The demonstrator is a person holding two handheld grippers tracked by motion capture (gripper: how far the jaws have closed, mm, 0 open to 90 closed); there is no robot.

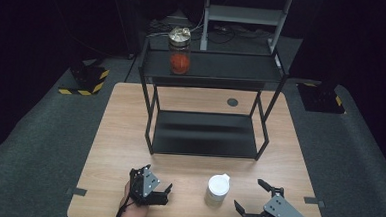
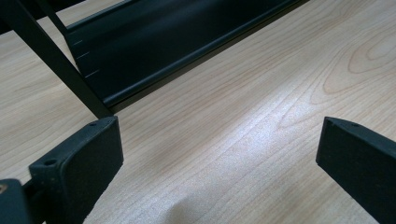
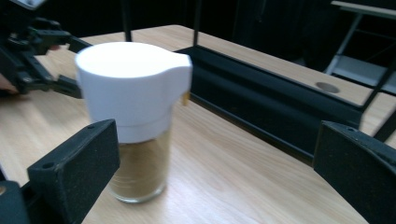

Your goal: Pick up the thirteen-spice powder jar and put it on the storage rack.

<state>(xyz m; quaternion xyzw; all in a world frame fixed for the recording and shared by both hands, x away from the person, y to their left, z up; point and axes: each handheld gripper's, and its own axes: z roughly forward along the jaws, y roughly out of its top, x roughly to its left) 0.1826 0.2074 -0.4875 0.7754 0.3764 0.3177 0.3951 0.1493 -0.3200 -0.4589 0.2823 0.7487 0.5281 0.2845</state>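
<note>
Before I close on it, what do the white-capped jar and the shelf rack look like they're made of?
The jar looks like clear glass or hard plastic: see-through wall, tan contents visible, glossy base. Which of the two, I cannot tell. Its white cap looks like matte moulded plastic, with a pour spout. The shelf rack looks like black painted metal: thin square legs and flat sheet shelves with a dull sheen.

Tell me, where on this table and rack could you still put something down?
Most of the top shelf right of the orange-filled jar, the whole bottom shelf, and the wooden table on either side of the rack. The near edge is crowded: the white-lidded jar sits between the left gripper and right gripper.
</note>
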